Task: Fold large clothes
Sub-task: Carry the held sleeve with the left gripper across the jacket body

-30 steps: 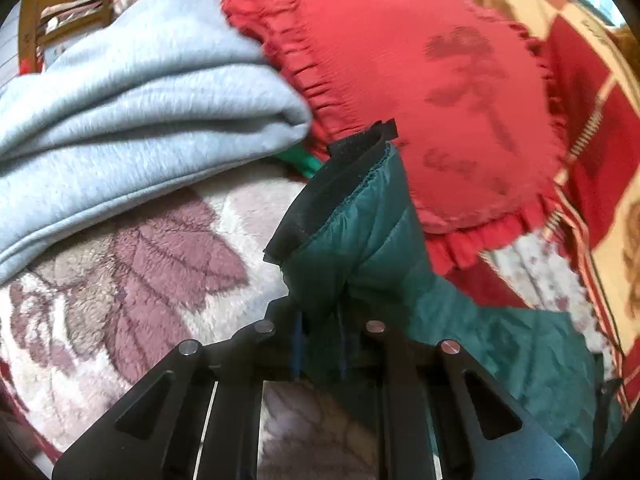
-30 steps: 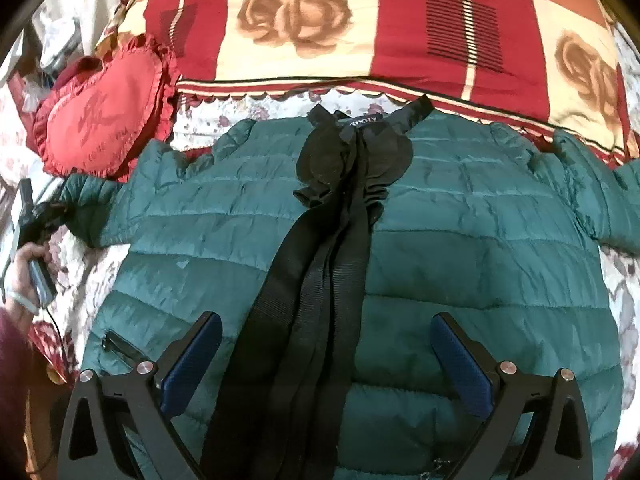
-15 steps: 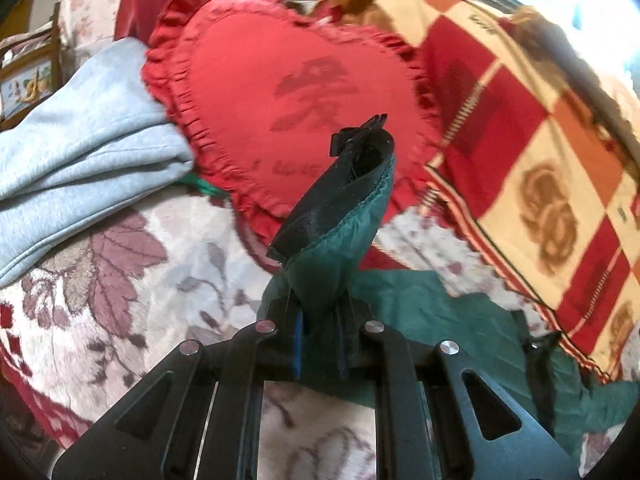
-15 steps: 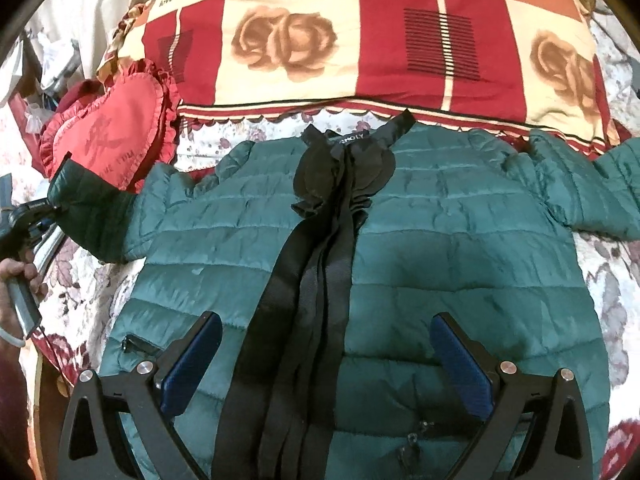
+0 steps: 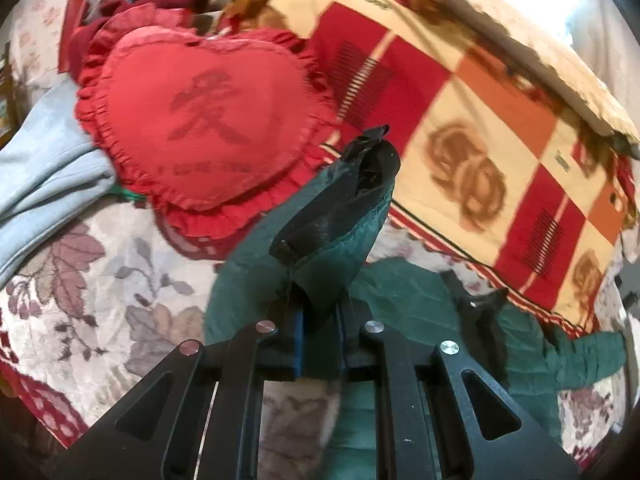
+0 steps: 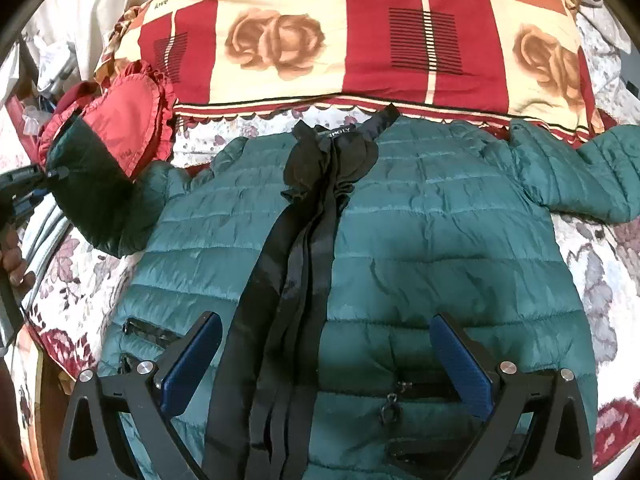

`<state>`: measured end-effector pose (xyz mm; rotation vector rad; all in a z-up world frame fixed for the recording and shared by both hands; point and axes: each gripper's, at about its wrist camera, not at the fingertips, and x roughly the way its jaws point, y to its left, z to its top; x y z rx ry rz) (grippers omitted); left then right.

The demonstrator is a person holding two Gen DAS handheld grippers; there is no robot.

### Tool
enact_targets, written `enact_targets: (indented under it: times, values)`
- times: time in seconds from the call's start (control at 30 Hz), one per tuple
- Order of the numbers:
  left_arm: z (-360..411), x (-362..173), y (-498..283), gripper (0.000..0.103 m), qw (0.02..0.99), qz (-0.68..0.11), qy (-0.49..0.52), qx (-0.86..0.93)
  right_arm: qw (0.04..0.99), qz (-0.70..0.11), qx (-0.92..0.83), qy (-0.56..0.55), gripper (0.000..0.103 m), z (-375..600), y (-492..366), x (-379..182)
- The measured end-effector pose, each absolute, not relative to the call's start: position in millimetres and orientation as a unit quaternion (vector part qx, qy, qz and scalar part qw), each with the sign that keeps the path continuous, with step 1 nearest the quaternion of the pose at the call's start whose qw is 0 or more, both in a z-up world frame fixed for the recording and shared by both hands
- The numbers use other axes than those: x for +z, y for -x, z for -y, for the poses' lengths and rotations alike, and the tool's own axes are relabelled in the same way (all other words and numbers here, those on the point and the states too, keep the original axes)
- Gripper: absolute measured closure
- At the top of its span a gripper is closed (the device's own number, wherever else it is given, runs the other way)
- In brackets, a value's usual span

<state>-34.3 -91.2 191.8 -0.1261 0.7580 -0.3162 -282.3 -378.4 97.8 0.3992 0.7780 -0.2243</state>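
Floral bedspread (image 6: pixel 72 280) carries green puffer jacket (image 6: pixel 400 240) spread flat mid-frame; left gripper (image 5: pixel 318 344) clamped on sleeve cuff (image 5: pixel 344 208), likely for fold-in; right gripper (image 6: pixel 326 364) jaws apart, hovering over hem.

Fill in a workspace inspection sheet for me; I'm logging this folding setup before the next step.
Surface: floral bedspread.
Job's things: green puffer jacket spread flat, front up; one sleeve lifted.
Clutter: red heart cushion, grey garment, rose-patterned quilt.
Grippers: left tool shut on the sleeve; right tool open above the jacket hem.
Cables: nothing seen.
Surroundings: bright window light, blurred.
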Motion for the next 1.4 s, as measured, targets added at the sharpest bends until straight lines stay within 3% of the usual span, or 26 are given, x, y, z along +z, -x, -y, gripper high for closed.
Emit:
enact_targets:
  times: [1.4]
  values:
    - [295,174,108,0.092,0.857,-0.410,0.013,-0.312,0.882,-0.375,-0.126,-0.255,0.000,416,308,93]
